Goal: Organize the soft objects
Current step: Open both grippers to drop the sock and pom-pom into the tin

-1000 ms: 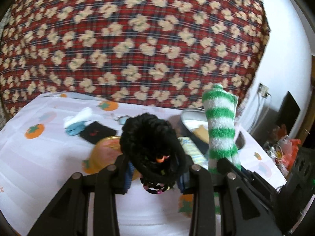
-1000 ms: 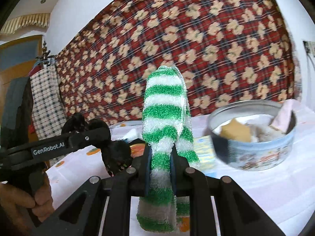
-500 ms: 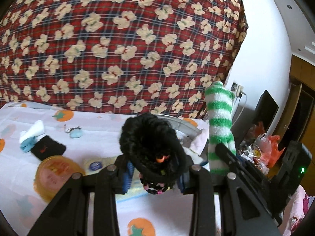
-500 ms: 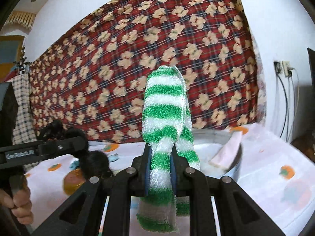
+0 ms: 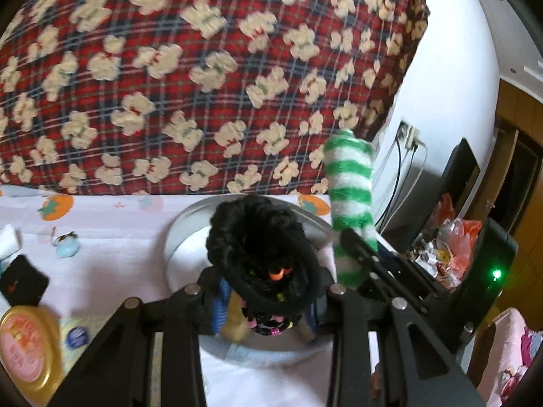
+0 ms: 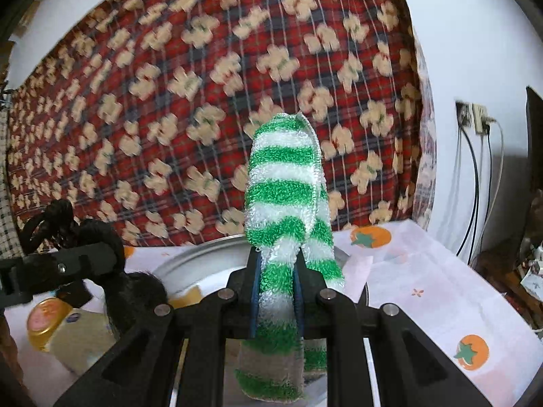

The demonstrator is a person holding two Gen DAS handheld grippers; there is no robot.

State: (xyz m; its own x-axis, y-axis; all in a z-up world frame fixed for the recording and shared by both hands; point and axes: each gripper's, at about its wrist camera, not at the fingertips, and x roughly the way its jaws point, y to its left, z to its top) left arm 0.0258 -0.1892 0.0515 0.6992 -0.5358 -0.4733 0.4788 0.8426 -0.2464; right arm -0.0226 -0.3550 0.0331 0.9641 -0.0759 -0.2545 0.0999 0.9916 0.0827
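My left gripper – clamped on the black hair-tie bundle, held over the round metal tin | my right gripper – pinching the green-and-white striped sock, upright above the tin's far side | gold-lidded jar on the tablecloth, left of the tin

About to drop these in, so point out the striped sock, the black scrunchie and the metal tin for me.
striped sock (image 6: pixel 283 190): right wrist view, on a green band of the upright part.
black scrunchie (image 5: pixel 254 234): left wrist view, on its fuzzy top.
metal tin (image 5: pixel 190 213): left wrist view, on the far-left rim.
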